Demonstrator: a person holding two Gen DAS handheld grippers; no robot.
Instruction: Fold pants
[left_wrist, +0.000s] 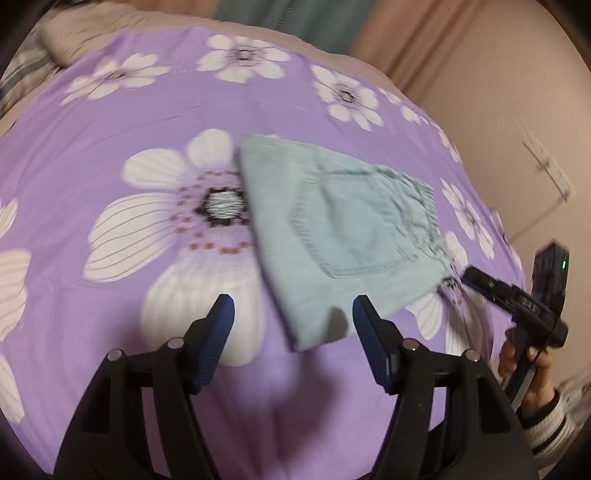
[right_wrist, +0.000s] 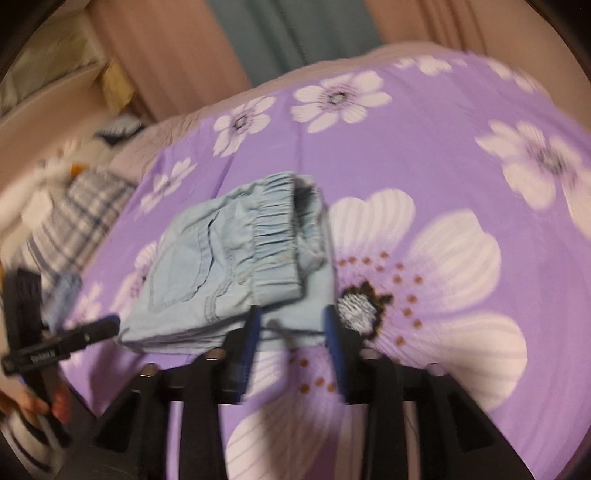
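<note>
Pants (left_wrist: 343, 236) of pale blue denim, folded into a compact rectangle with a stitched back pocket on top, lie on a purple bedsheet printed with white flowers (left_wrist: 110, 295) in the left wrist view. The left gripper (left_wrist: 293, 314), black with blue pads, hangs above the sheet with its jaws spread and nothing between them. At the right edge a hand (left_wrist: 524, 373) in a striped cuff holds the right gripper (left_wrist: 466, 276), whose tip is beside the fabric's corner.

From the right wrist, the folded stack (right_wrist: 229, 273) shows its elastic waistband. The right gripper (right_wrist: 293, 317) stands parted just before the near edge, gripping nothing.
</note>
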